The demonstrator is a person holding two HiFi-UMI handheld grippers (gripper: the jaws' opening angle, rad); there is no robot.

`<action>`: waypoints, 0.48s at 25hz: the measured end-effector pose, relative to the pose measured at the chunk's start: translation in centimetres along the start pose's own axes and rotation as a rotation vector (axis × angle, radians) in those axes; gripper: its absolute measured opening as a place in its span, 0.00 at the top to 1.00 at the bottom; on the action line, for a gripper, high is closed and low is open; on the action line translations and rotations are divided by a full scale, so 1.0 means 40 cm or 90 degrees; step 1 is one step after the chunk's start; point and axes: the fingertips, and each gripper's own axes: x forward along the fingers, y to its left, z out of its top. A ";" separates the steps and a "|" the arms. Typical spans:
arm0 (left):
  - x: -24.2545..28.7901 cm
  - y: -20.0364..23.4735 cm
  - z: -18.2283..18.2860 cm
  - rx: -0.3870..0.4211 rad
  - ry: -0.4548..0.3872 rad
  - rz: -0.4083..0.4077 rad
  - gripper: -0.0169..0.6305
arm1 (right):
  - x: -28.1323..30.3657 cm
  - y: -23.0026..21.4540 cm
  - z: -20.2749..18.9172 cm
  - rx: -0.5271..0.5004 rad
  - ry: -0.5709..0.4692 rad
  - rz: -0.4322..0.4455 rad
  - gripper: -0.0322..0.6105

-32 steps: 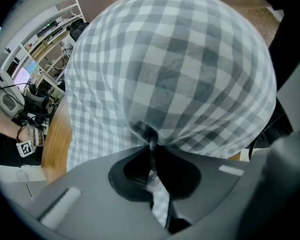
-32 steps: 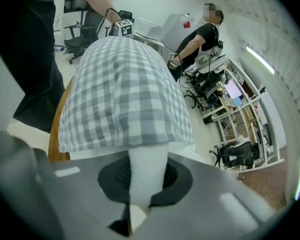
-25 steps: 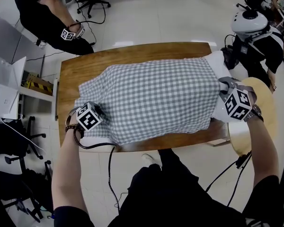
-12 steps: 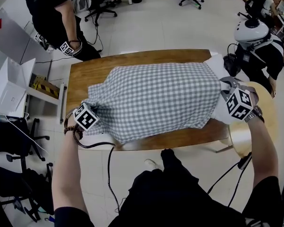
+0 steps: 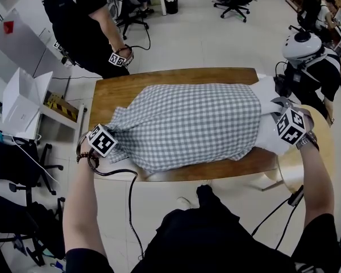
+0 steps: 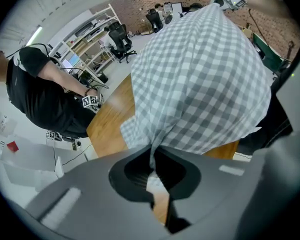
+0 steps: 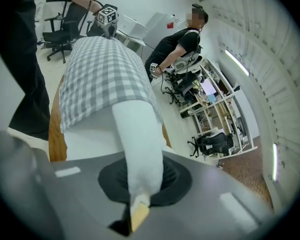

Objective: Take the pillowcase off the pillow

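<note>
1. The checked pillowcase [image 5: 187, 124] lies mid-frame on the bench [image 5: 119, 90], with the white pillow [image 5: 268, 136] bared at its right end.
2. Its left corner is pinched in the closed left tool [image 6: 152, 156]; the pillow's end is clamped by the right tool [image 7: 135, 200].
3. The stripping step is judged in hand; next, the tools should be drawn apart.

Pillowcase [image 5: 187, 124] is grey-and-white gingham, small checks all over, and the pillow [image 5: 268, 136] is plain white. Table [image 5: 116, 90] is a warm brown wood. My left gripper [image 6: 152, 159] and right gripper [image 7: 135, 194] are dark grey (plus black-and-white square markers). My clothes [image 5: 216, 240] are black, floor [image 5: 199, 38] is pale grey, nearly white.
</note>
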 end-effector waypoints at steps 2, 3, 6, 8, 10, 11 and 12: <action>-0.008 0.008 0.000 -0.003 -0.004 0.006 0.96 | 0.000 -0.004 -0.016 0.007 0.010 0.000 0.93; -0.018 0.018 0.010 0.001 -0.016 0.014 0.96 | 0.001 -0.008 -0.023 0.011 0.016 0.001 0.93; -0.028 0.040 0.020 0.006 -0.036 0.024 0.96 | 0.009 -0.011 -0.046 0.025 0.032 0.004 0.93; 0.005 0.035 -0.031 -0.015 0.003 0.001 0.96 | 0.023 -0.003 -0.057 0.035 0.042 0.008 0.93; 0.022 0.036 -0.042 -0.016 0.011 -0.003 0.96 | 0.040 0.009 -0.064 0.040 0.046 0.016 0.93; 0.029 0.033 -0.039 -0.010 0.009 -0.003 0.96 | 0.050 0.018 -0.067 0.038 0.047 0.022 0.93; 0.036 0.026 -0.036 -0.001 0.003 -0.004 0.96 | 0.061 0.027 -0.070 0.035 0.047 0.028 0.92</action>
